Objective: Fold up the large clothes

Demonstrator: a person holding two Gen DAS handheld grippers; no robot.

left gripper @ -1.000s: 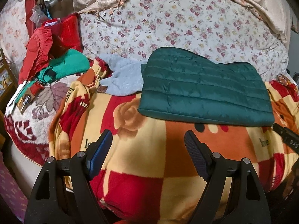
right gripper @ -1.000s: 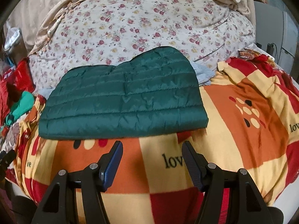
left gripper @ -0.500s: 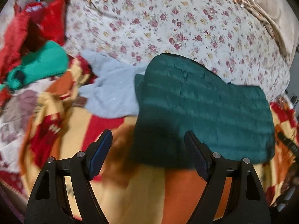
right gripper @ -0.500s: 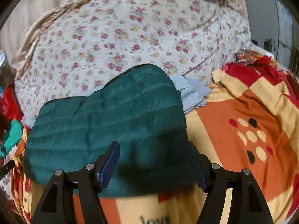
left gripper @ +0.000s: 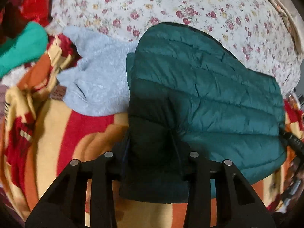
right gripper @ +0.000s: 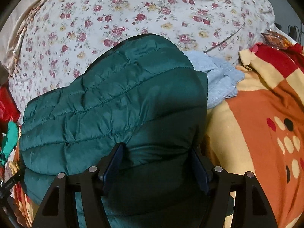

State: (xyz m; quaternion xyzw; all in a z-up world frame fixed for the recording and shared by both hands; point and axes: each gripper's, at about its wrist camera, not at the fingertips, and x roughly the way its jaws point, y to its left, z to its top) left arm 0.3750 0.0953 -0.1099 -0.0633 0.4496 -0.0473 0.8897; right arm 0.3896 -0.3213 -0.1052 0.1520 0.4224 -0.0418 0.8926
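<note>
Tongs on both near corners of the jacket

Green quilted jacket [left gripper: 199,87] lies folded flat on the checked blanket [right gripper: 256,114] on the bed, far edge up against the floral quilt [left gripper: 171,3].

Left tongs [left gripper: 150,138]: fingers partly closed, straddling the jacket's near-left corner; fabric bunches up between them and creases radiate from that spot. Contact looks real on both sides, but the pads are in shadow, so I cannot tell for certain that the grip is firm.

Right tongs [right gripper: 157,152]: wider gap, blue pads [right gripper: 114,163] at either side of the near-right corner. Fabric fills the gap; the left pad presses a dent into the quilting. Cannot tell whether it is clamped or just set around the cloth.

Light grey fleece garment [left gripper: 98,76] sits partly under the jacket's left side, and its pale blue edge [right gripper: 218,79] shows at the right side too. Teal garment [left gripper: 20,45] and red clothes [left gripper: 32,1] lie well off to the left.
</note>
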